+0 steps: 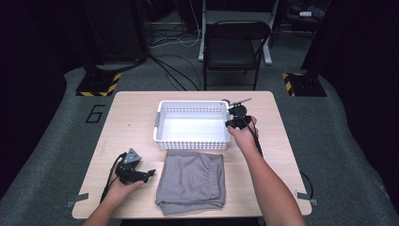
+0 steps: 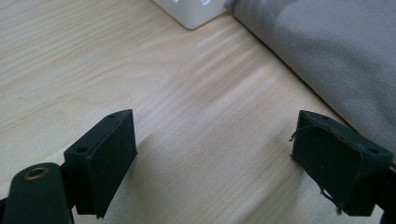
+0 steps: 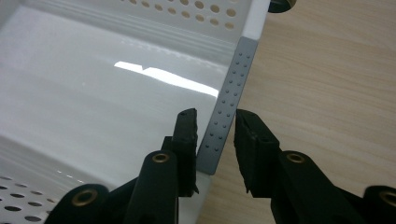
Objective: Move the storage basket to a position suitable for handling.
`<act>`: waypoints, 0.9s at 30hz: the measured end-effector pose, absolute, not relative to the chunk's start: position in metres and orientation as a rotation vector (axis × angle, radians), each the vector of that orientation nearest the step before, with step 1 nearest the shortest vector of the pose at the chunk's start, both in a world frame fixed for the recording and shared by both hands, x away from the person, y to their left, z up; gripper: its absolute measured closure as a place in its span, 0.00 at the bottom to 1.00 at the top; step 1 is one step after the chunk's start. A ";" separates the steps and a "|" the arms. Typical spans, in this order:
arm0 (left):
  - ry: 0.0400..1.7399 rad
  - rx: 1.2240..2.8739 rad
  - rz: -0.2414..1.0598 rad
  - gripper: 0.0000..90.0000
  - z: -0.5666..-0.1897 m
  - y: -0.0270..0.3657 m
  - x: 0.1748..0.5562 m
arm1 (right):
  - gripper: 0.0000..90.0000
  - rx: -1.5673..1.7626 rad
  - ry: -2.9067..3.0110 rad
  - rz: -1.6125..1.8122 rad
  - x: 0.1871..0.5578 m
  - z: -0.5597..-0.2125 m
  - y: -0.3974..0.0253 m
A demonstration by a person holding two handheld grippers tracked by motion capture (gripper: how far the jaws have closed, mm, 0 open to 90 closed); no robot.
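A white perforated basket (image 1: 190, 102) stands empty at the table's middle back. Folded grey shorts (image 1: 190, 181) lie just in front of it. My right gripper (image 1: 234, 117) straddles the basket's right rim (image 3: 233, 84): in the right gripper view (image 3: 215, 116) one jaw is inside the wall and one outside, close to it, with a thin gap on each side. My left gripper (image 1: 151, 173) rests low over the bare wood left of the shorts, pointing at them. Its jaws (image 2: 212, 140) stand wide apart with nothing between them. The shorts' edge (image 2: 327, 51) and a basket corner (image 2: 191, 14) lie ahead of it.
The light wooden table (image 1: 127, 127) has bare wood to the left and right of the basket. A small dark object (image 3: 280, 4) sits just past the basket's far right corner. A black folding chair (image 1: 235, 47) stands beyond the table's far edge.
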State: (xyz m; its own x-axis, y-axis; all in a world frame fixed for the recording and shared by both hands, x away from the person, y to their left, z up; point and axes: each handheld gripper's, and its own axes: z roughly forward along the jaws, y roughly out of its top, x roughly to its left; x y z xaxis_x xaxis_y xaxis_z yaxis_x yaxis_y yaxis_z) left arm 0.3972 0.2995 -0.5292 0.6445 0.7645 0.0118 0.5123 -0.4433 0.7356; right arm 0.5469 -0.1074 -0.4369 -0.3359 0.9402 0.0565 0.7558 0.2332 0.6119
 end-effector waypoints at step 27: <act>0.985 2.145 0.443 0.15 -0.529 0.299 0.397 | 0.61 1.536 2.202 0.803 0.543 -0.434 -0.099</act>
State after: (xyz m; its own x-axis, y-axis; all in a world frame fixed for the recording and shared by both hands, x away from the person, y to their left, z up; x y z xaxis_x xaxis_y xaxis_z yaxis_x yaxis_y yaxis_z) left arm 0.3970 0.2994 -0.5290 0.6485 0.7612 0.0100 0.5122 -0.4460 0.7340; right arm 0.5434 -0.0993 -0.4342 -0.3592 0.9322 0.0439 0.7417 0.2566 0.6197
